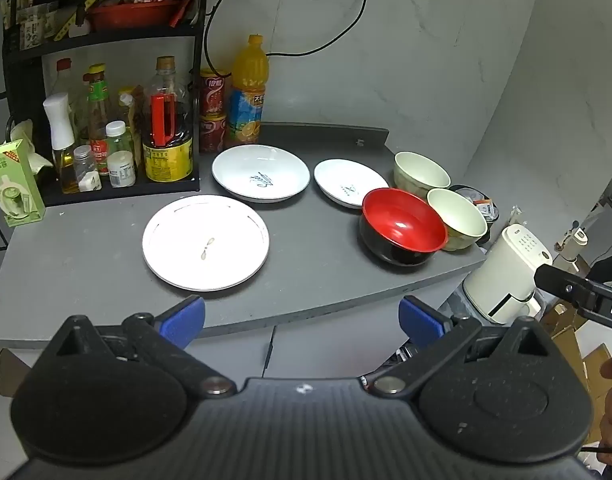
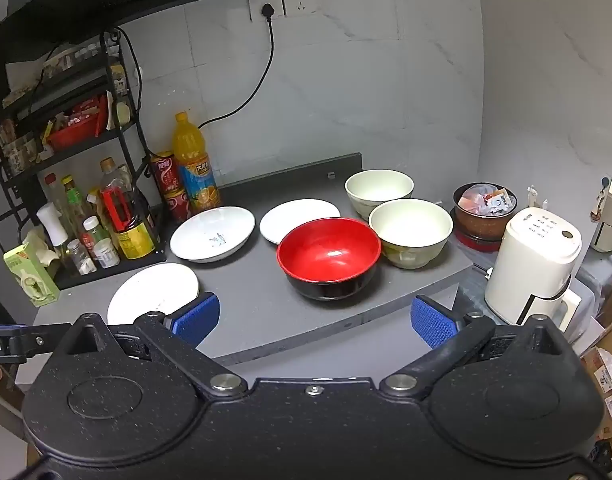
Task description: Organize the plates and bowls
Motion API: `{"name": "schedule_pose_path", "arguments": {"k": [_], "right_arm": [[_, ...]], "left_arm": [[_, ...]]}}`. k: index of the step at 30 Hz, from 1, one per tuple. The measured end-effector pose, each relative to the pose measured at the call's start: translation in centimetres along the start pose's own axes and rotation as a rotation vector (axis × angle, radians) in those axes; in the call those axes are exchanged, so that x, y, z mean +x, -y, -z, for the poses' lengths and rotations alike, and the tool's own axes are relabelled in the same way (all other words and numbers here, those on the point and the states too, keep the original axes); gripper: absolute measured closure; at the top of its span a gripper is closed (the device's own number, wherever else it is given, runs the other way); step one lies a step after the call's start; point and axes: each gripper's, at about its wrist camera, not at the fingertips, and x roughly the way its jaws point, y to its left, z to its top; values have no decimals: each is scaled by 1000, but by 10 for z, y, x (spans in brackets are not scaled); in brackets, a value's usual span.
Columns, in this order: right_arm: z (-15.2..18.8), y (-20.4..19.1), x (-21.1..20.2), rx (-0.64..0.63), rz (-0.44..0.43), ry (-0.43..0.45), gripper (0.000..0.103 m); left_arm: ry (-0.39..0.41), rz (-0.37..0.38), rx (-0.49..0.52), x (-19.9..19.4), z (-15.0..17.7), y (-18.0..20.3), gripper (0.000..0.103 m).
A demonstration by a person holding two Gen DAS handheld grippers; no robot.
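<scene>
I see three white plates [image 1: 205, 241] [image 1: 260, 172] [image 1: 349, 182] lying left; a red-lined black bowl [image 1: 403, 225] and two cream bowls [image 1: 457, 218] [image 1: 421, 172] sit upright right.

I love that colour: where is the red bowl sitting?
In both views the red bowl stands on the grey counter, right of the plates, just in front of two cream bowls.

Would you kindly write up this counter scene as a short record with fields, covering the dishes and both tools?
surface: grey counter
plates: flat white plate nearest the front; deep white plate behind it; small white plate to its right
bowls: red and black bowl; two cream bowls behind it
stacking: none, every dish lies apart or side by side
left tool: open, empty, short of the counter edge
right tool: open, empty, facing the red and black bowl
nearby: bottle rack at left, white kettle at right
</scene>
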Motion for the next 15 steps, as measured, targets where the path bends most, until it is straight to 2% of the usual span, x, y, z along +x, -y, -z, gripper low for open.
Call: {"name": "schedule_pose_path", "arguments": {"k": [5, 15], "right_arm": [[-6, 4, 1, 17, -8, -3, 0], [-2, 4, 2, 12, 1, 17, 0]], "left_arm": [[30, -5, 21, -3, 3, 3, 1], [33, 2, 27, -1, 1, 8, 1]]}}
